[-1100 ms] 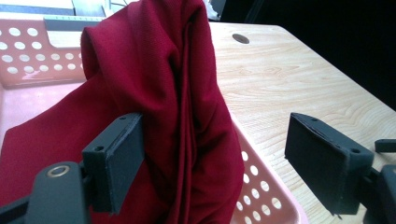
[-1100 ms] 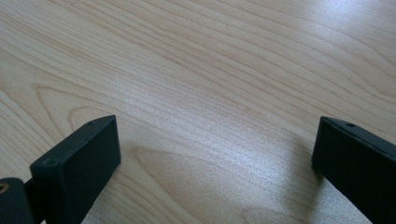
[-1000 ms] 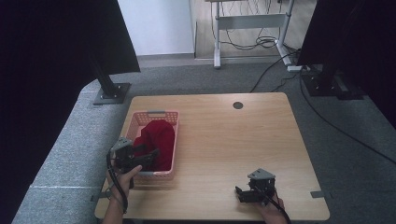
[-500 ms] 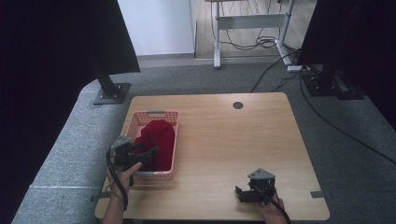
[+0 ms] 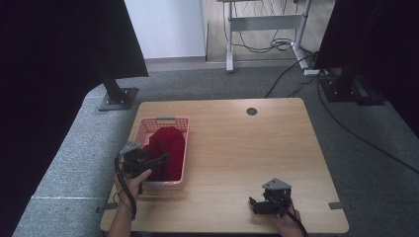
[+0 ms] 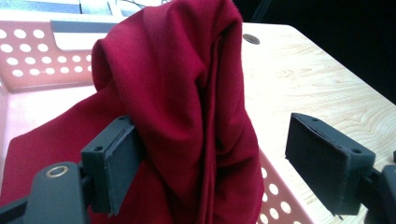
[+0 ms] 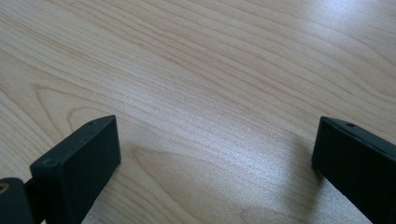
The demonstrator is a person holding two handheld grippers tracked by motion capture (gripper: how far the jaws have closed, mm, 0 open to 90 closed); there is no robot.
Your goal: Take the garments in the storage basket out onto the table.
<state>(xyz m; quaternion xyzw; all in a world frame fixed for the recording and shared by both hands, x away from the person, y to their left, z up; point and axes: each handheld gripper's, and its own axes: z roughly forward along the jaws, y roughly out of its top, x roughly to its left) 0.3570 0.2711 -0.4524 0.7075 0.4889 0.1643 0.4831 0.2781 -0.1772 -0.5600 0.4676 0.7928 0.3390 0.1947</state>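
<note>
A pink perforated basket [image 5: 148, 126] stands on the left part of the wooden table and holds a bunched dark red cloth [image 5: 168, 145]. My left gripper [image 5: 159, 160] hovers over the basket's near end, open. In the left gripper view the red cloth [image 6: 187, 107] rises in a fold between the wide-apart jaws, with the left jaw against it and the right jaw clear of it; the basket wall [image 6: 28, 60] lies behind. My right gripper [image 5: 253, 205] rests low at the table's front right, open, over bare wood [image 7: 210, 93].
The table [image 5: 247, 148] has a small round grommet [image 5: 252, 111] near its far edge. Black screens, stand bases and cables surround the table on the grey floor. The basket's right rim [image 6: 280, 196] runs below my left gripper's right jaw.
My left gripper has shifted slightly right and forward over the basket's near end. The right gripper has stayed still.
</note>
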